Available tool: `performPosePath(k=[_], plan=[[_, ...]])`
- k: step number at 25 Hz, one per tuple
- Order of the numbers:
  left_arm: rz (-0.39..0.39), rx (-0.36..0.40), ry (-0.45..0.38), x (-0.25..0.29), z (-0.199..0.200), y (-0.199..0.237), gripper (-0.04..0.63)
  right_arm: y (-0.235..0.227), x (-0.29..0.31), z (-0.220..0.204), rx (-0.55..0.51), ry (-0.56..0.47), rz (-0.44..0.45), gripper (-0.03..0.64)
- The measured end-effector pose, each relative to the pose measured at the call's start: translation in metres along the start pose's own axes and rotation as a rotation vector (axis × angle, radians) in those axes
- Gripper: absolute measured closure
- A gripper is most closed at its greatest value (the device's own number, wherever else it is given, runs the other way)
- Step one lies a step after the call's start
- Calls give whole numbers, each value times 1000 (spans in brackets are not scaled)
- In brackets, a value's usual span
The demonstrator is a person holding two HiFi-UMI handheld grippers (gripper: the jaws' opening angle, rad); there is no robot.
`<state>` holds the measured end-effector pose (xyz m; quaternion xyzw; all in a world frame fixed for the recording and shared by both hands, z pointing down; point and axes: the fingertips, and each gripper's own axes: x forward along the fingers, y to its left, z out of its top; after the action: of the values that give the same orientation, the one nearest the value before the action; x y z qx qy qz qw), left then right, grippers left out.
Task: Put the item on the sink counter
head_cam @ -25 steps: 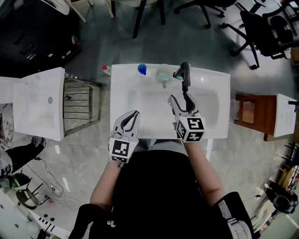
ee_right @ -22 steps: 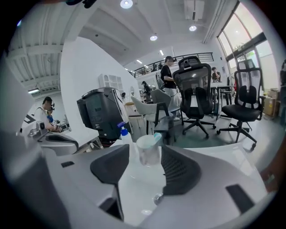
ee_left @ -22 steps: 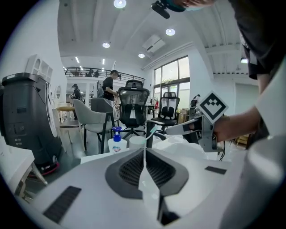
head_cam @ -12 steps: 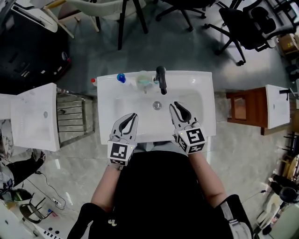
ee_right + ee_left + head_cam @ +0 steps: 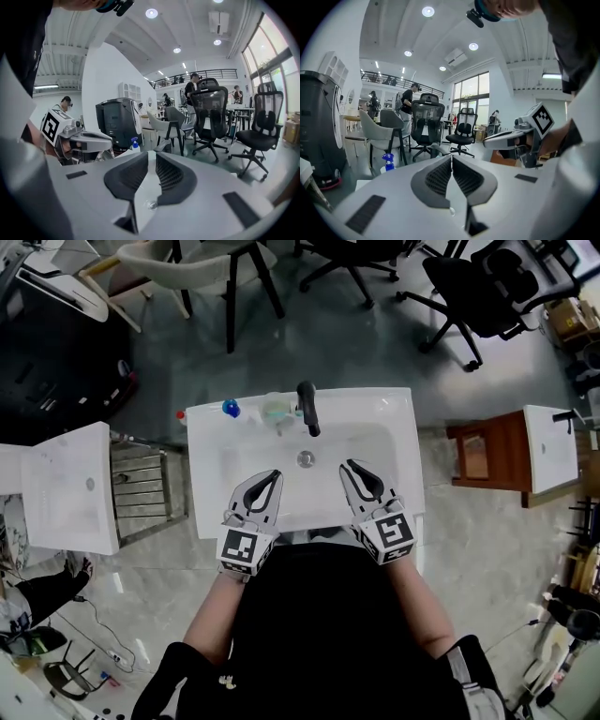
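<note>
Back from the faucet [image 5: 307, 409], where it hung with jaws wide 1 second ago, the right gripper [image 5: 351, 468] now sits over the near edge of the sink counter [image 5: 394, 409]. Its jaws have just been closing, and the right gripper view shows the ribbed pads nearly together with nothing between them. The left gripper [image 5: 272, 476] is level with it over the same near edge, towards the left. Its pads meet at the tips, and it too is empty.

Each gripper carries a marker cube, the left one [image 5: 242, 547] and the right one [image 5: 394, 534], printed with black-and-white squares.

Past the 2 grippers the basin lies bare, with the round drain [image 5: 306, 459] at its middle. The black faucet rises from the middle of the far edge. Just left of it, on that far edge, stands the translucent greenish cup [image 5: 277, 412], clear of both grippers. A blue-capped spray bottle [image 5: 230, 409] stands near the far left corner. Its label is too small to read.

Beyond the counter, black office chairs [image 5: 487, 287] stand on the grey floor.
</note>
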<state>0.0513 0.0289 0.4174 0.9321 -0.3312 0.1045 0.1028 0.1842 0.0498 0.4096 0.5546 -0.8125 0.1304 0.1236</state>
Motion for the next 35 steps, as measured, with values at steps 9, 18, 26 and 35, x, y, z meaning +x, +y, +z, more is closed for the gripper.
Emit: performPosePath(k=[9,18,26,35], plan=[[-6,36,9,9,3,-8,568,-8,-6,1,20,-19,-1,552],[25,25,-2,9,4,-3,566,-8,-4,-2,26,-10,6,557],[24,28,14,11,2,-3,566,-11,-2,-3,37,-18,8,557],[42,36,27,16,2,-10,566,-20,-6,1,36,-35,19,555]])
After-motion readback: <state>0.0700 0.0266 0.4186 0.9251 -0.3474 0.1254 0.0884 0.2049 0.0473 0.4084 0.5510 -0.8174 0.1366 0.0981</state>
